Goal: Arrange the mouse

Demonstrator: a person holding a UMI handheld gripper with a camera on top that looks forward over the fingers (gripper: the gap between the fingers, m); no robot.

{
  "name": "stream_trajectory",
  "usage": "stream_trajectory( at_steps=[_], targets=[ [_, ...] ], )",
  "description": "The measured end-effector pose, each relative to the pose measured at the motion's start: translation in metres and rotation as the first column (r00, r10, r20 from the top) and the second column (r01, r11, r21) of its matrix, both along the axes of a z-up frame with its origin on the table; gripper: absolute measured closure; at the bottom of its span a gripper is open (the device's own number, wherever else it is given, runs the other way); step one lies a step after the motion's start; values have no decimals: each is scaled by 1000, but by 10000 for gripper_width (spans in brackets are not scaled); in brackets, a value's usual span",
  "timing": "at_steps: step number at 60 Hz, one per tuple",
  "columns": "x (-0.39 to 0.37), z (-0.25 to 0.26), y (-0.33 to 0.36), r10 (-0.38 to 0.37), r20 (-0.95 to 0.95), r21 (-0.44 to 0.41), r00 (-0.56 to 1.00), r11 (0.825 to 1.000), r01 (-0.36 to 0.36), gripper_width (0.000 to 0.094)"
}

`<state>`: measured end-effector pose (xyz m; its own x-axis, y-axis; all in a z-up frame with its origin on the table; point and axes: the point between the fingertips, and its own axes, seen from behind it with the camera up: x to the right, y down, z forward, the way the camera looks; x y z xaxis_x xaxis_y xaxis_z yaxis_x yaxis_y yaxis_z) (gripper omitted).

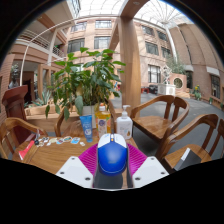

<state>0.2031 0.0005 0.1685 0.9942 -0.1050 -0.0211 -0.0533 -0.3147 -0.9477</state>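
A blue and white computer mouse [112, 155] sits between my gripper's [112, 163] two fingers, its white front end pointing away from me. The pink pads [91, 158] press against both sides of the mouse. The gripper is shut on it. The mouse hangs over a wooden table [55, 158], which shows beneath and to the left of the fingers. I cannot tell whether the mouse touches the table.
Bottles [124, 125] and a yellow container [102, 122] stand just beyond the mouse. A potted green plant [85, 80] rises at the table's far left. Wooden chairs [160, 115] stand to the right and left. Small items lie on the table's left part [45, 142].
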Motion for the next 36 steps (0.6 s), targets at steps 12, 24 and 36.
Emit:
stream_trajectory(
  at_steps=[12, 24, 36],
  targets=[
    [-59, -118, 25, 109, 21, -201, 994, 974, -103, 553],
    [-72, -174, 20, 104, -6, -302, 995, 948, -101, 531],
    [-75, -174, 13, 106, -36, -330, 994, 937, -112, 375]
  ],
)
